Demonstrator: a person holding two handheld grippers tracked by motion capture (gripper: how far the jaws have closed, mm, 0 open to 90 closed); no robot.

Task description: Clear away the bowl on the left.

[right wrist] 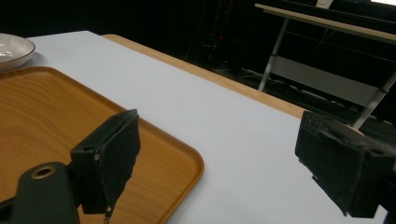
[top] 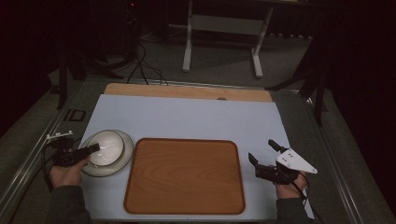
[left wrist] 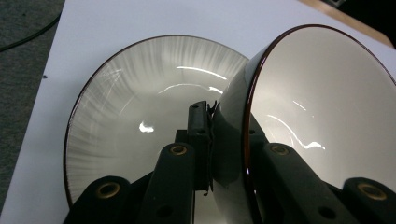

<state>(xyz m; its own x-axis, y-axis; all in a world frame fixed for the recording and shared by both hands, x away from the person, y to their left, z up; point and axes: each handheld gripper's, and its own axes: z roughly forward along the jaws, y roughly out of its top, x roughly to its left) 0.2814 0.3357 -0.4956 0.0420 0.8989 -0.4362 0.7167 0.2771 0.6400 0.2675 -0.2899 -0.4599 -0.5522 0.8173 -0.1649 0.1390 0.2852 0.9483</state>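
A white bowl with a dark rim rests in a wider white plate at the table's left. My left gripper is shut on the bowl's near-left wall. In the left gripper view one jaw is outside the bowl and one inside, over the ribbed plate, and the bowl looks tilted. My left gripper pinches the wall just below the rim. My right gripper stands open above the bare table right of the wooden tray. Nothing lies between the right gripper pads.
The empty wooden tray fills the table's near middle. The plate's edge shows beyond it. A light sheet covers the table, with a wooden strip along the far edge. Cables and a metal stand lie on the floor beyond.
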